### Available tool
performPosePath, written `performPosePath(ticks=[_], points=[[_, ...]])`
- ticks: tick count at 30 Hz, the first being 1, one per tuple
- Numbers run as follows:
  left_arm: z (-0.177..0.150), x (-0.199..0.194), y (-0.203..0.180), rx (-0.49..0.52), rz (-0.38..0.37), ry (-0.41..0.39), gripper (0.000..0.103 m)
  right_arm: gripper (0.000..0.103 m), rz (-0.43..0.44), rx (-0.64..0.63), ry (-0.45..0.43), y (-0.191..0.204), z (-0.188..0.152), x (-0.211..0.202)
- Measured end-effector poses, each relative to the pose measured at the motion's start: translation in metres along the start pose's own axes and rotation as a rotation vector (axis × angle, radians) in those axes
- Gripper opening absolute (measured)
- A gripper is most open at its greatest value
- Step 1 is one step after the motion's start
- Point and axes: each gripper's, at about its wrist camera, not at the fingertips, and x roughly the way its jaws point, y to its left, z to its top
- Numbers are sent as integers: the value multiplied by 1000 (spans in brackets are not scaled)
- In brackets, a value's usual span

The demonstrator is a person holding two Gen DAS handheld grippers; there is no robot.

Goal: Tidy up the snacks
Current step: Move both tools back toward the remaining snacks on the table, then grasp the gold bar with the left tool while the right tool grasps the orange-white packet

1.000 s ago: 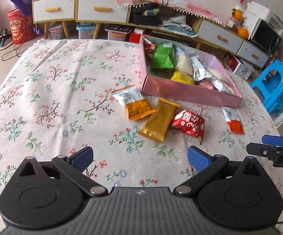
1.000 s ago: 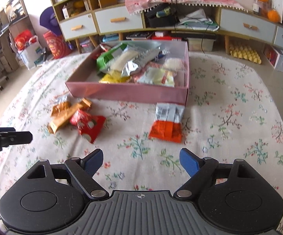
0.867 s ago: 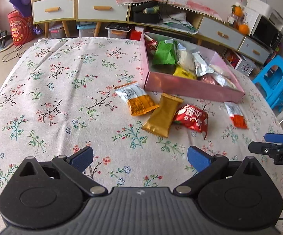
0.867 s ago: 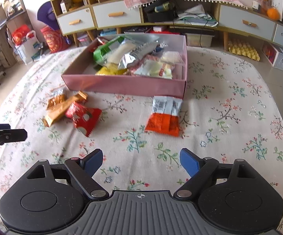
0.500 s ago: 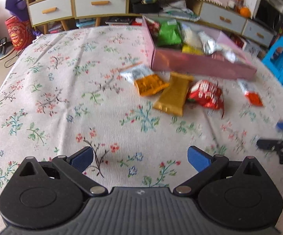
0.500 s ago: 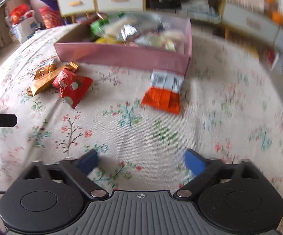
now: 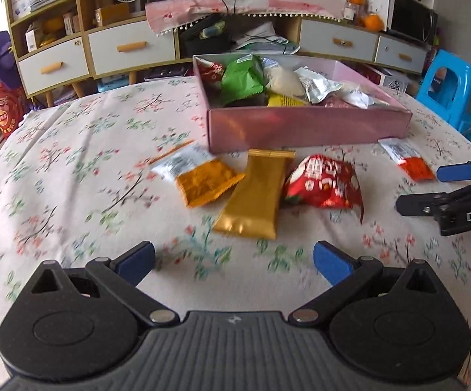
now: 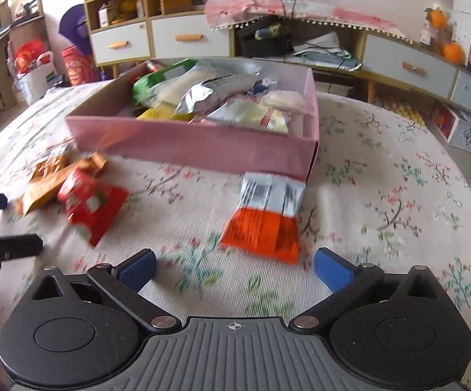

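A pink box (image 7: 307, 127) holding several snack packets stands on the floral tablecloth; it also shows in the right wrist view (image 8: 203, 143). In front of it lie an orange-and-silver packet (image 7: 199, 176), a gold bar packet (image 7: 255, 195), a red packet (image 7: 323, 182) and a white-and-orange packet (image 8: 268, 215). My left gripper (image 7: 234, 260) is open and empty, just short of the gold packet. My right gripper (image 8: 234, 265) is open and empty, just short of the white-and-orange packet (image 7: 406, 159).
The table's floral cloth (image 7: 72, 179) runs wide to the left. Behind the table stand low cabinets with drawers (image 7: 131, 49). A blue plastic stool (image 7: 454, 88) is at the right, off the table.
Both grippers have moved forward and lower toward the loose snacks, which now look larger and nearer. Both stay open. No snack has moved.
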Motion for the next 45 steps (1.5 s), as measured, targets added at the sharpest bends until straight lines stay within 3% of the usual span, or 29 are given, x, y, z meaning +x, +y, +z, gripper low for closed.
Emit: performPosePath(ticks=[4, 13, 18, 21, 23, 25, 42, 45], points=[[11, 7, -5, -7, -1, 3, 96, 103, -21, 21, -5, -2, 8, 8], [16, 6, -9, -2, -12, -5, 66, 101, -29, 10, -2, -5, 17, 15], [17, 2, -3, -23, -11, -6, 41, 84, -13, 3, -14, -4, 17, 11], [17, 1, 0, -27, -18, -4, 37, 65, 1, -6, -22, -4, 17, 8], [15, -1, 0, -22, -18, -3, 34, 47, 14, -17, -30, -4, 16, 5], [13, -4, 2, -15, -22, 2, 34, 46, 18, -30, -34, -4, 16, 3], [-8, -29, 5, 15, -70, 85, 35, 49, 51, -52, 8, -10, -11, -28], [-7, -27, 2, 16, -68, 83, 43, 51, 47, -58, 7, -9, -12, -28]])
